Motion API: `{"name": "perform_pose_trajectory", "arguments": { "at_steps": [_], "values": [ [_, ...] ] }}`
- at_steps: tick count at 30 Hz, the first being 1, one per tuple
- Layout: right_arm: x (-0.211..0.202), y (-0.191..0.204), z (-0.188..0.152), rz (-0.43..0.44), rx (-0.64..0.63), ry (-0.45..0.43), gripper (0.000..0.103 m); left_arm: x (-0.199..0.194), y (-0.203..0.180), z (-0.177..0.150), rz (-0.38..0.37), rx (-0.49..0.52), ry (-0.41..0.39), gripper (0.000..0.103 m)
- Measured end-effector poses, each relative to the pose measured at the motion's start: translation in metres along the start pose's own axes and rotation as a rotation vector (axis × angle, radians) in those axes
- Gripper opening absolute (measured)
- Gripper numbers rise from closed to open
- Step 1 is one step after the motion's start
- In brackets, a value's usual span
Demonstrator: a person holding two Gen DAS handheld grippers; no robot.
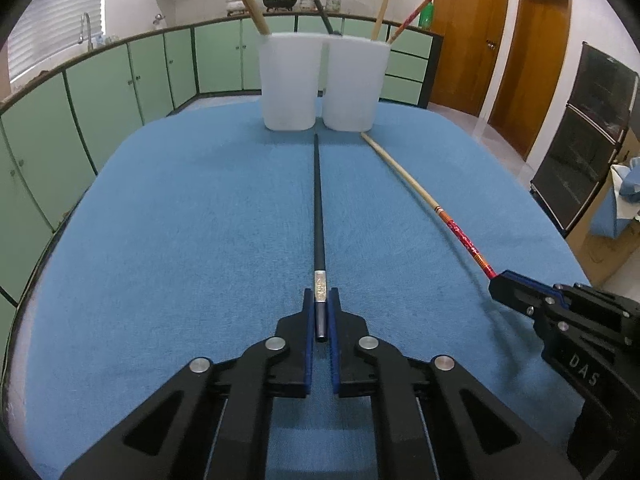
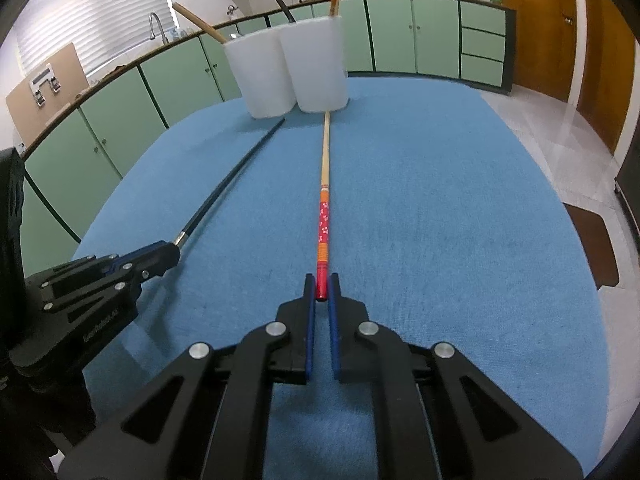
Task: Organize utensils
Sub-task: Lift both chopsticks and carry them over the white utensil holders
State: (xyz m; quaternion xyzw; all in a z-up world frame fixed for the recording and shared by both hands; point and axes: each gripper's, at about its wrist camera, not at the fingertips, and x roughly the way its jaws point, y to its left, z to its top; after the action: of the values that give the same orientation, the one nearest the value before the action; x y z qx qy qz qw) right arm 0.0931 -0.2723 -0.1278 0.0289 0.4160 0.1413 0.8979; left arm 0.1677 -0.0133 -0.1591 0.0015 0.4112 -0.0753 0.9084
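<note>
A long black chopstick (image 1: 319,208) with a silver band lies on the blue cloth (image 1: 180,220), pointing at two white cups. My left gripper (image 1: 321,300) is shut on its near end. A wooden chopstick (image 2: 325,184) with a red patterned end lies parallel to it; my right gripper (image 2: 321,284) is shut on that red end. In the left wrist view the same red-ended chopstick (image 1: 420,196) runs to the right gripper (image 1: 498,282). The left white cup (image 1: 289,80) and the right white cup (image 1: 354,84) stand at the far edge, each with chopsticks sticking up.
Green kitchen cabinets (image 1: 120,92) with a counter and sink curve behind the table. Wooden doors (image 1: 532,60) and a dark glass cabinet (image 1: 588,128) stand at the right. A cardboard panel (image 2: 44,88) leans at the far left in the right wrist view.
</note>
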Motion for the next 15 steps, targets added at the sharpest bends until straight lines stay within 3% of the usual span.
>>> {"name": "perform_pose_trajectory", "arguments": {
  "at_steps": [15],
  "values": [
    [-0.069, 0.012, 0.043, 0.013, -0.047, -0.19, 0.005, -0.081, 0.007, 0.039, 0.008, 0.008, -0.211, 0.006]
  ]
}}
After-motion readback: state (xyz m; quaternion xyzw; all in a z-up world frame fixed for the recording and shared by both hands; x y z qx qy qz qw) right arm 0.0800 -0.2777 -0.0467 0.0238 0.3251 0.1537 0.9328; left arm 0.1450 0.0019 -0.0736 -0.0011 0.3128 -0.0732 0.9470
